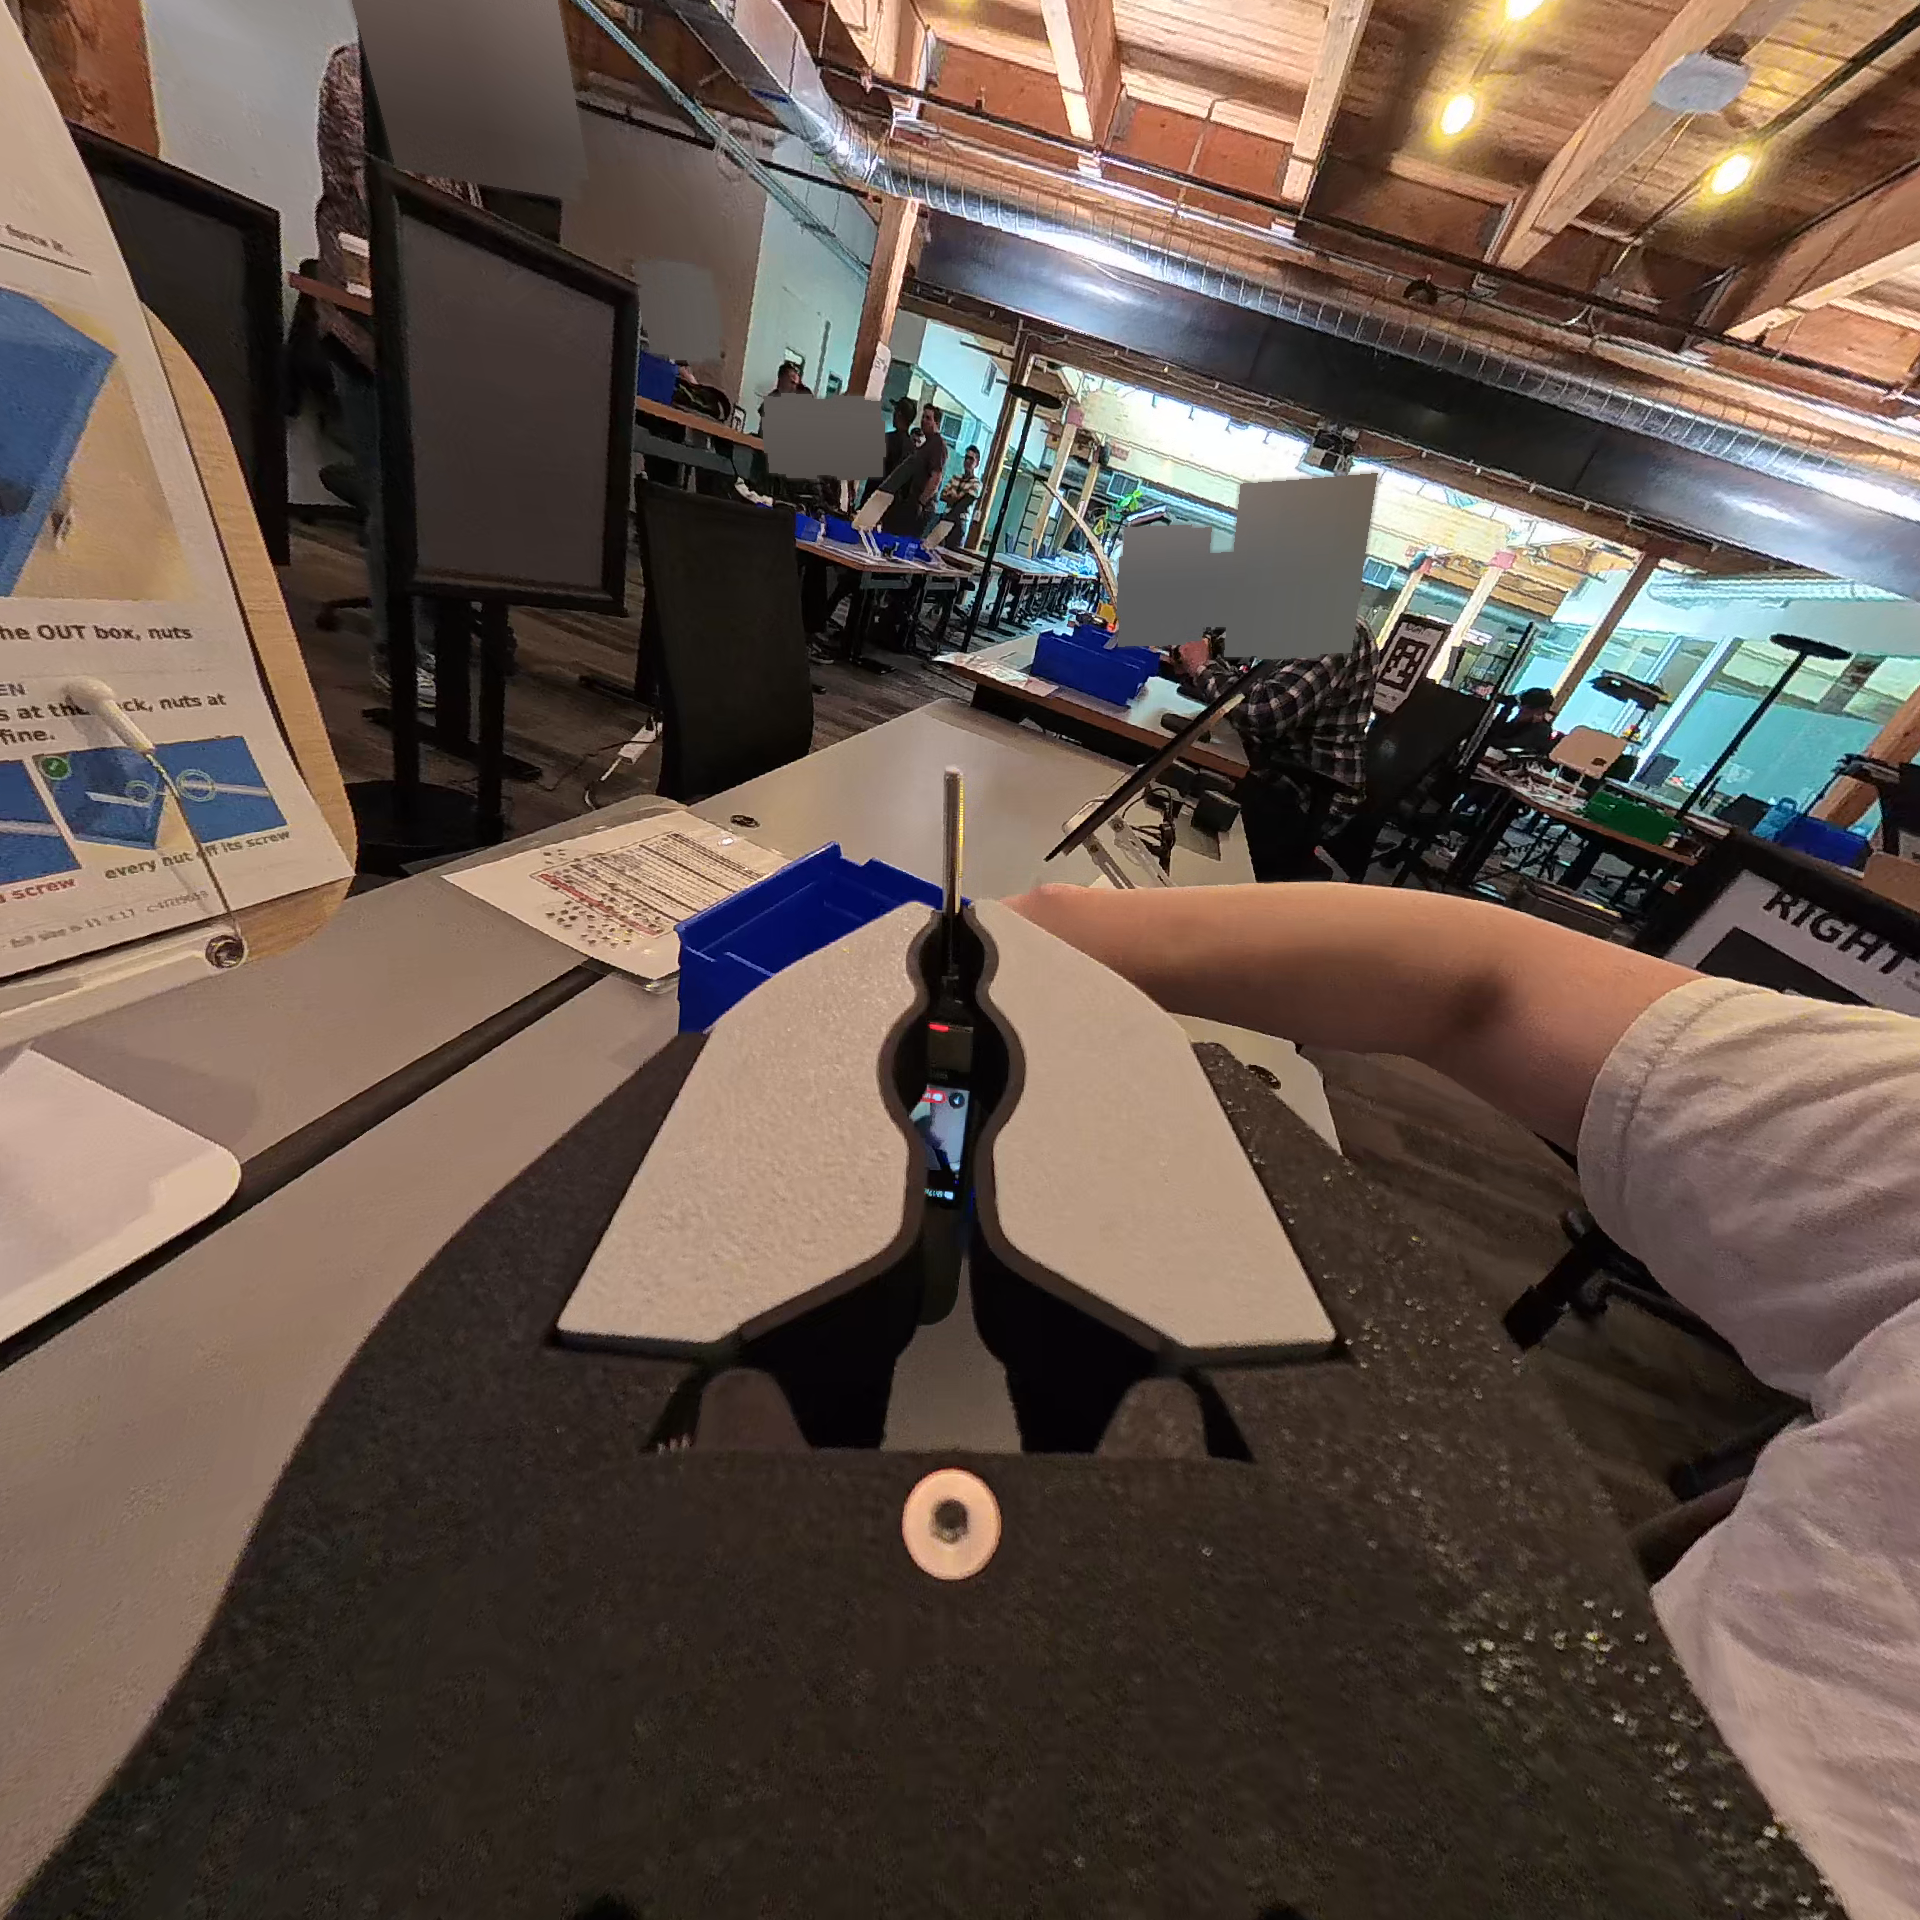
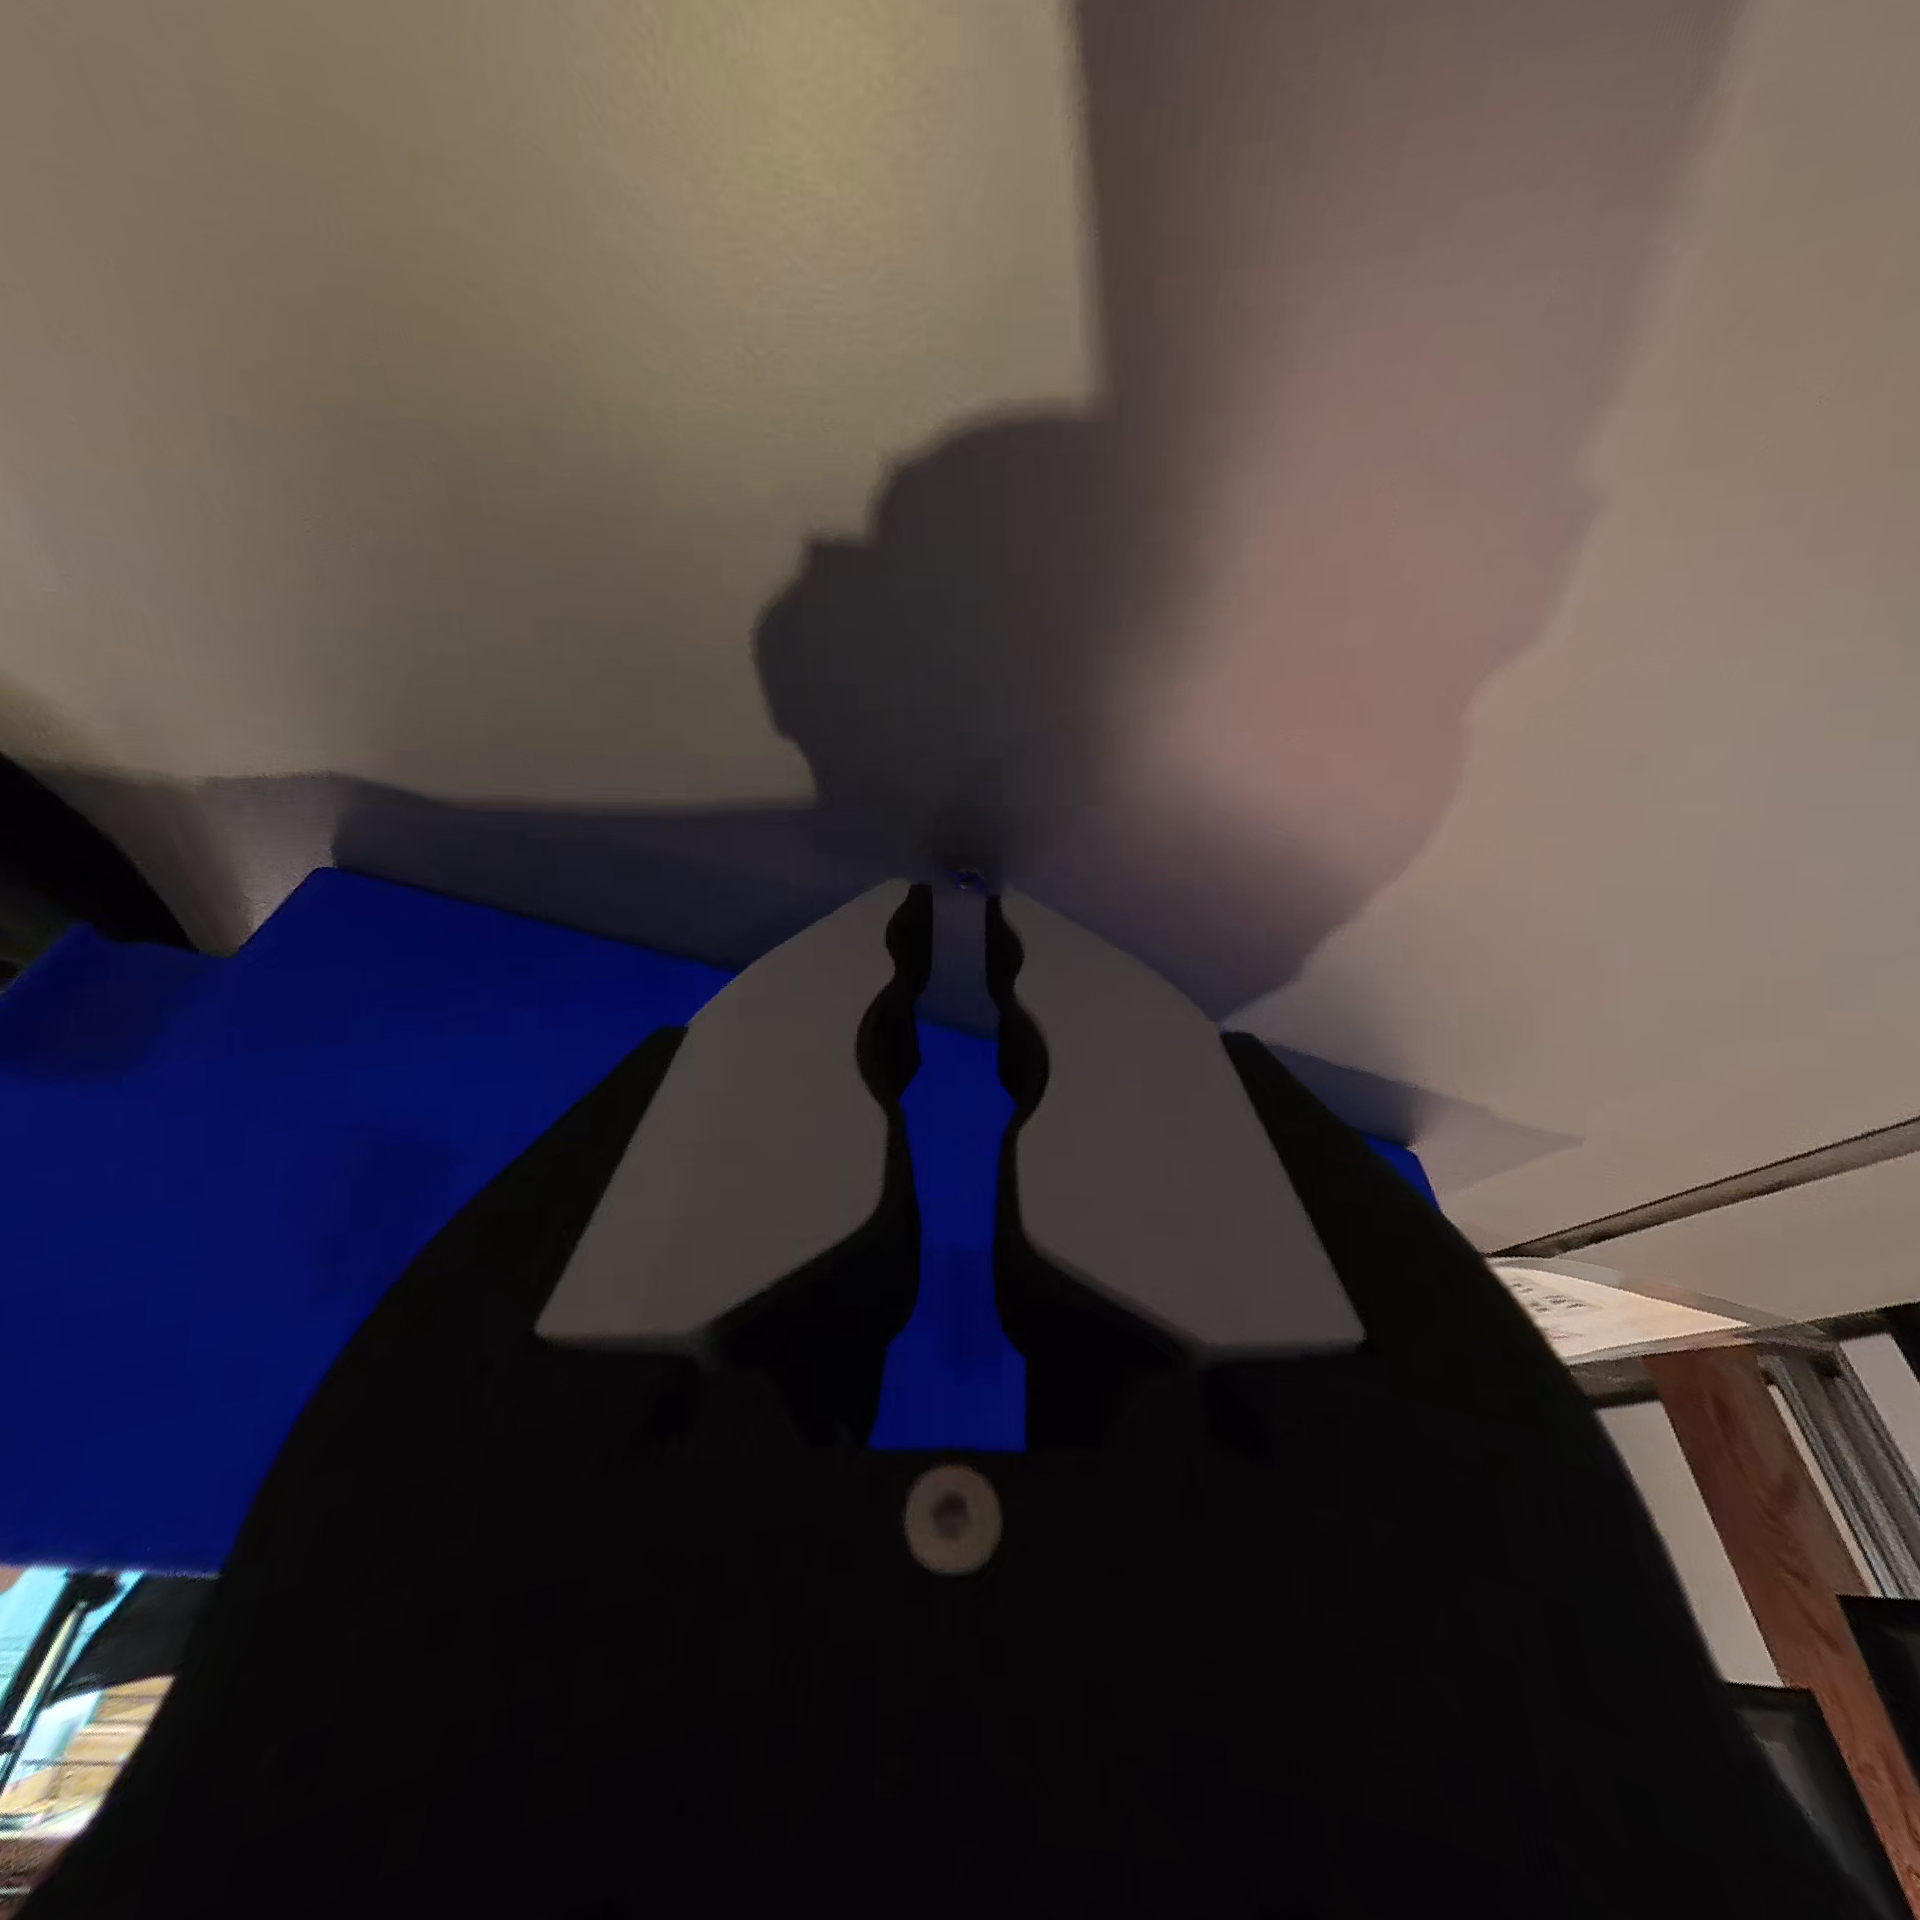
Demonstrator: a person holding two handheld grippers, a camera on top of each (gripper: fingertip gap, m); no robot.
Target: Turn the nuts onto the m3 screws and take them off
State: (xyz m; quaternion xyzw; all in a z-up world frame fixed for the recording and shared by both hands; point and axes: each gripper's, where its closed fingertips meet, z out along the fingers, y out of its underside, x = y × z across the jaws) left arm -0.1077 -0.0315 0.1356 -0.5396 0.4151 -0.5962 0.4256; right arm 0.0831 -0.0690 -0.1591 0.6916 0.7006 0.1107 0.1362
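My left gripper is shut on a long thin metal screw. The screw stands up past the fingertips, above the grey table. In the blurred right wrist view, my right gripper points down at the table, just past the edge of a blue bin. Its jaws stand a narrow gap apart. A tiny dark nut sits right at the fingertips. I cannot tell whether it is pinched or lying on the table.
The blue bin stands just behind the left gripper. A person's bare forearm reaches across from the right. A laminated sheet and a propped instruction sheet are at the left. A sign stands at the right. Spacing between my two grippers at the tips: around 35 cm.
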